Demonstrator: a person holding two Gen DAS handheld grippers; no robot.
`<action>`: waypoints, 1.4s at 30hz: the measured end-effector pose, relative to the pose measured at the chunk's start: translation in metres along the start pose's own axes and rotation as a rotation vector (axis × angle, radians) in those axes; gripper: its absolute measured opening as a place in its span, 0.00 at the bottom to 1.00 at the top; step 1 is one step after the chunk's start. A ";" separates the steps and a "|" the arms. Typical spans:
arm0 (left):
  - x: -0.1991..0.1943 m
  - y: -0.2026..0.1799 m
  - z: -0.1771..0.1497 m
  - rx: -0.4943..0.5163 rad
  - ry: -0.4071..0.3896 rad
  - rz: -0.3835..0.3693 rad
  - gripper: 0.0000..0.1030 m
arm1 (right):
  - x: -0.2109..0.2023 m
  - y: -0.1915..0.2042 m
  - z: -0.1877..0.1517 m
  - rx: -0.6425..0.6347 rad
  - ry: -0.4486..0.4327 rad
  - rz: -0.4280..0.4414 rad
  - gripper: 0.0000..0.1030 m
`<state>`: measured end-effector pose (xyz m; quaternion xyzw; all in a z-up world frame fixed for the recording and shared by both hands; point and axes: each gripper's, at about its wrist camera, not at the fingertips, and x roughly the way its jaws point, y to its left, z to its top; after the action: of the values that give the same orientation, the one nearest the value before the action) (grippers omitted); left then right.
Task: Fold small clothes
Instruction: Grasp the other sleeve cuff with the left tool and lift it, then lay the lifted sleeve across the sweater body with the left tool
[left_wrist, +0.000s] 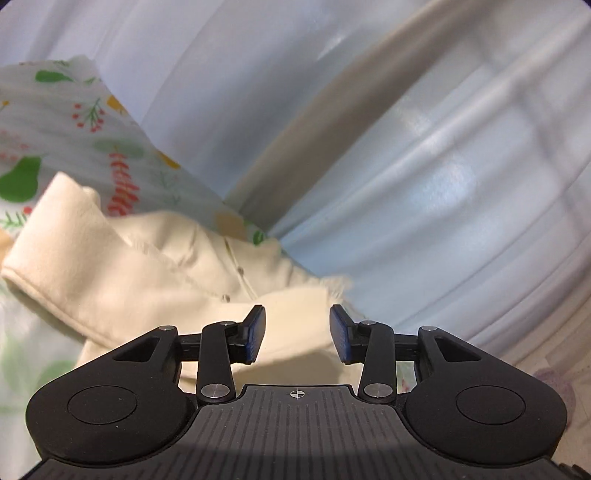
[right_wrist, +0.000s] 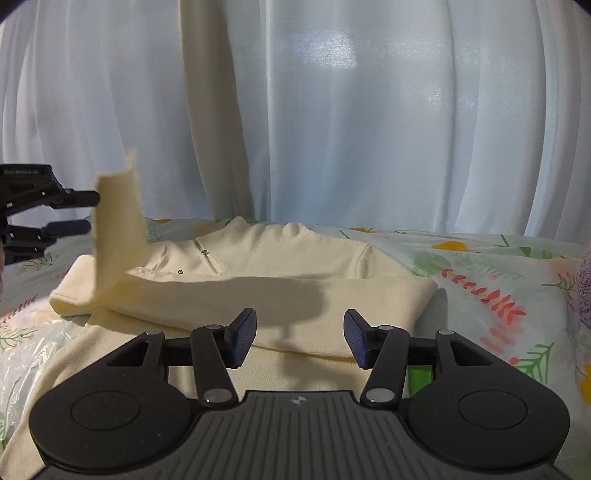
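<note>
**Sleeve Seen Upright Beside the Left Fingers**

Cream fabric fills the middle of both views: a small cream knit top with a high collar and a short zip (right_wrist: 258, 266) is spread on a bed covered by a pale sheet printed with green leaves, red sprigs and yellow fruit (right_wrist: 491, 273). Its lower part is seen doubled over into a thick fold running across the front of the right wrist view.

At the left edge of that view, the left gripper (right_wrist: 86, 212) is seen side on, its two dark fingers (right_wrist: 79, 198) parted, one above the other. A cream sleeve (right_wrist: 116, 225) stands upright just beside their tips, its cuff end blurred; whether it is touched by the upper finger cannot be told. In the left wrist view, heavily blurred and tilted, the blue-padded fingers (left_wrist: 255, 332) are held apart with nothing pressed between them, the cream top (left_wrist: 122, 273) lying below and beyond.

The right gripper (right_wrist: 300, 338) is held above the folded edge of the top, its blue-padded fingers (right_wrist: 243, 339) set well apart, nothing pinched; a shadow is cast on the fabric ahead of them.

White pleated curtains (right_wrist: 388, 118) are hung behind the bed, and crinkled clear plastic (right_wrist: 26, 354) is seen at the lower left.
</note>
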<state>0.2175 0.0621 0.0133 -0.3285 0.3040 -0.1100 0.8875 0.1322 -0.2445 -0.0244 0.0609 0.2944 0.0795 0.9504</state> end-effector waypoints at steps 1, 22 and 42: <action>0.000 0.005 -0.014 -0.027 0.018 0.012 0.48 | 0.004 -0.001 0.002 0.021 0.019 0.028 0.51; -0.023 0.080 -0.027 -0.065 0.050 0.266 0.78 | 0.146 0.036 0.023 0.207 0.223 0.176 0.06; 0.002 0.088 -0.004 -0.064 0.062 0.299 0.78 | 0.091 -0.087 0.002 0.396 0.134 -0.036 0.18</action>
<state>0.2158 0.1259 -0.0467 -0.3042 0.3802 0.0233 0.8731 0.2174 -0.3131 -0.0871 0.2359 0.3676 0.0071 0.8995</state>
